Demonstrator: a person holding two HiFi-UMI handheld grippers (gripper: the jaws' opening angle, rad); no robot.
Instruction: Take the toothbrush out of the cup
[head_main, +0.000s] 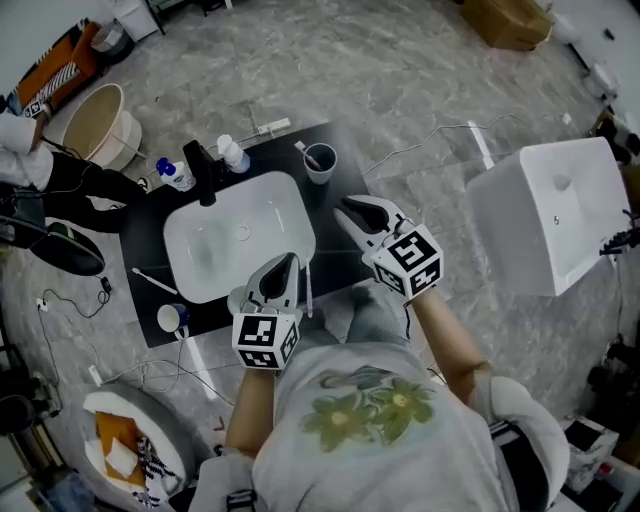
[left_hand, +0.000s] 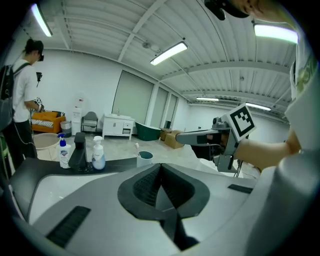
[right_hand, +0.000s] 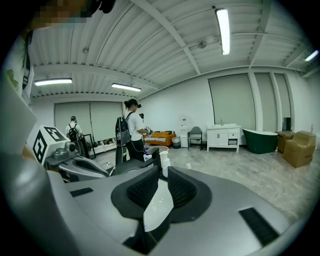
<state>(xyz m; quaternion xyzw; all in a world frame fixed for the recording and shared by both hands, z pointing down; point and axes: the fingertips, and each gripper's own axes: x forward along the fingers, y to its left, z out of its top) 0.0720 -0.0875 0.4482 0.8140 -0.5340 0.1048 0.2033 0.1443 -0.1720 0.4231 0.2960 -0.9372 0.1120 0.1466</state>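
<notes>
A blue-grey cup (head_main: 320, 162) stands at the far right corner of the black counter (head_main: 140, 225), with a white toothbrush (head_main: 304, 150) leaning out of it. In the left gripper view the cup (left_hand: 144, 158) and toothbrush (left_hand: 137, 147) show far beyond the jaws. My left gripper (head_main: 292, 258) hovers over the near rim of the white sink (head_main: 215, 235), shut and empty (left_hand: 160, 167). My right gripper (head_main: 343, 208) is held over the counter's right edge, a short way in front of the cup. Its jaws stand slightly open with nothing between them (right_hand: 162, 172).
A black faucet (head_main: 205, 170) and two pump bottles (head_main: 175, 173) (head_main: 232, 153) line the sink's far side. A thin white stick (head_main: 308, 288) lies by my left gripper, a small white cup (head_main: 172, 318) at the near left. A white basin (head_main: 555, 215) sits right; people stand nearby (left_hand: 20, 100).
</notes>
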